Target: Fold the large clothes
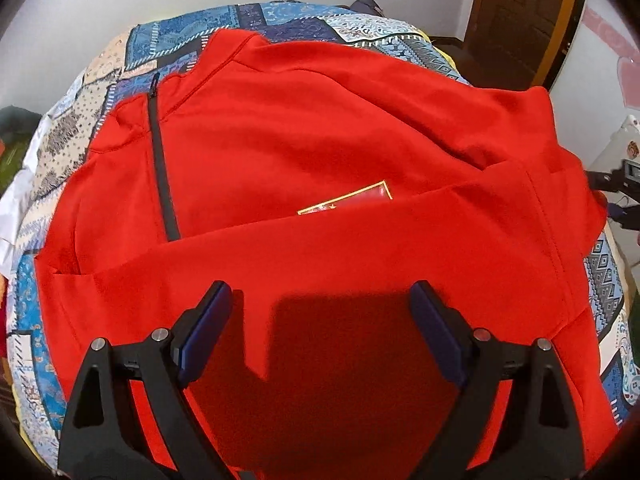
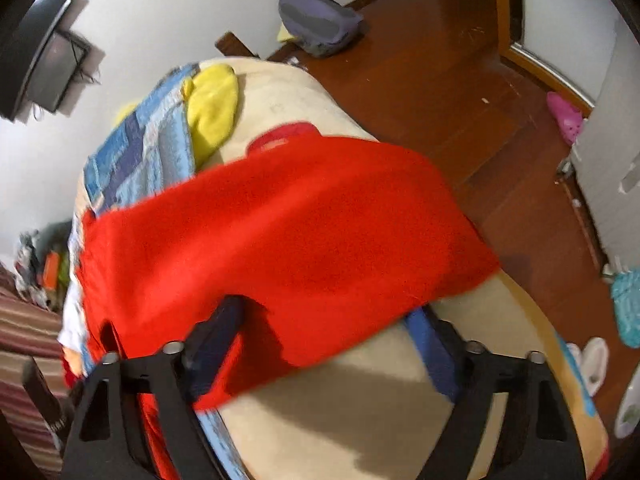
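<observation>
A large red jacket (image 1: 320,140) with a dark zipper (image 1: 160,160) lies spread on a bed with a blue patterned quilt (image 1: 60,152). Its near part is folded over and half covers a gold-edged badge (image 1: 352,200). My left gripper (image 1: 320,296) is open and empty just above the folded red cloth. In the right wrist view the jacket (image 2: 280,240) is blurred and hangs over the bed's side. My right gripper (image 2: 324,312) is open, with the red cloth's edge lying over and between its fingers. The right gripper also shows in the left wrist view (image 1: 616,196).
A cream mattress side (image 2: 340,400) and wooden floor (image 2: 460,100) lie to the right. A yellow cloth (image 2: 212,108) sits on the bed. A grey bag (image 2: 316,24), pink shoe (image 2: 566,116) and white slippers (image 2: 592,364) are on the floor. A wooden door (image 1: 516,20) stands behind.
</observation>
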